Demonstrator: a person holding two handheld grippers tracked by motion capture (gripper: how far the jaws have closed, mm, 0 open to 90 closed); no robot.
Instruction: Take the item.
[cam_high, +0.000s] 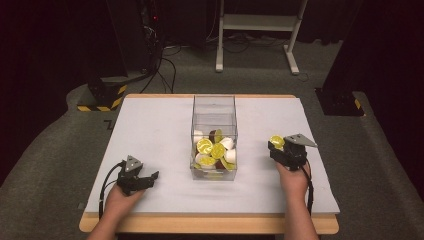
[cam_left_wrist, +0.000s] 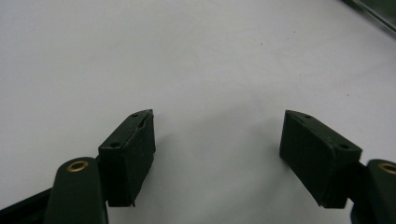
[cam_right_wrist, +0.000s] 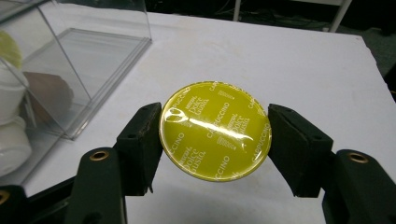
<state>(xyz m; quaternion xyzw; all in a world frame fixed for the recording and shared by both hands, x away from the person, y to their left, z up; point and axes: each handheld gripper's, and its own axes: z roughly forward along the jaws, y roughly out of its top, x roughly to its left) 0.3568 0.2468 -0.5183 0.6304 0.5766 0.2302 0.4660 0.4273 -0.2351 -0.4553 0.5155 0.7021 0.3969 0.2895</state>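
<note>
Your clear plastic box stands open-topped on the white table cover, its near end piled with yellow-lidded and white coffee capsules, with something brown among them. To the right of the box, your right gripper is clamped on one yellow-lidded capsule, jaws pressing its rim on both sides. The foil lid reads "Nescafé Dolce Gusto" and "Cappuccino", repeated across it. To the left of the box, your left gripper rests low over the cover, jaws wide apart with nothing between them.
</note>
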